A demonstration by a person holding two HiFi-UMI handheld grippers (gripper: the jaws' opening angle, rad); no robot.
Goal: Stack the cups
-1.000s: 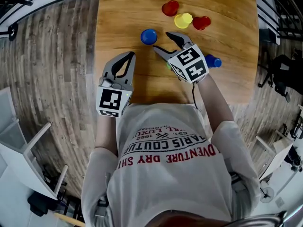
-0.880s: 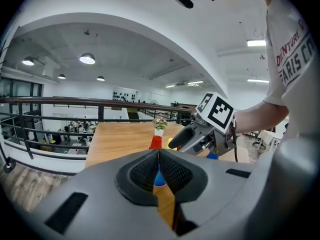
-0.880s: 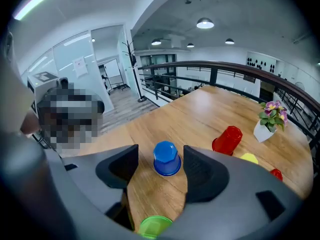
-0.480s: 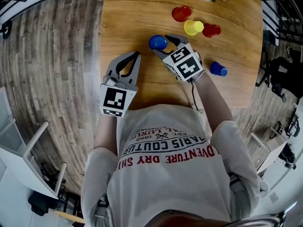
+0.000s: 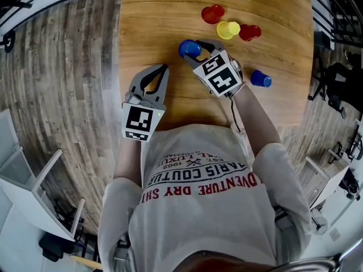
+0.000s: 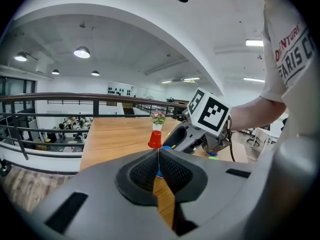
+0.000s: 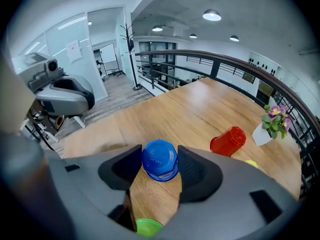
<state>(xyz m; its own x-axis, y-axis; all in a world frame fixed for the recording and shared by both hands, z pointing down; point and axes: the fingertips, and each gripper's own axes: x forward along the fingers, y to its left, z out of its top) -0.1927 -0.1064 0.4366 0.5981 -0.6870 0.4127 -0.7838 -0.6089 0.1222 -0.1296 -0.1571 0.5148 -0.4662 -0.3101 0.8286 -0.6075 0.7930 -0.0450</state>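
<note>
on table [image 5: 159, 16]: right tongs [image 7: 159, 171] just closed against upturned blue cup [image 7: 159, 159]

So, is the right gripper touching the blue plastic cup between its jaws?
Touching. In the right gripper view, the right gripper has just been closing, and both its jaws meet the blue plastic cup.

The pale brown wooden tabletop [image 5: 153, 16] looks smooth, with fine grain and a soft satin sheen, while the grey-brown wooden plank floor [image 5: 68, 67] looks matt and streaky. The round blue plastic cup [image 7: 160, 162] and the red plastic cup [image 7: 229, 141] are smooth and faintly glossy. The left hand-held gripper [image 6: 158, 153] and the right hand-held gripper [image 7: 160, 155] are matt grey plastic, the left one's pads [image 6: 145, 173] finely meshed, and the person's white T-shirt [image 5: 198, 208] is soft printed cloth.
</note>
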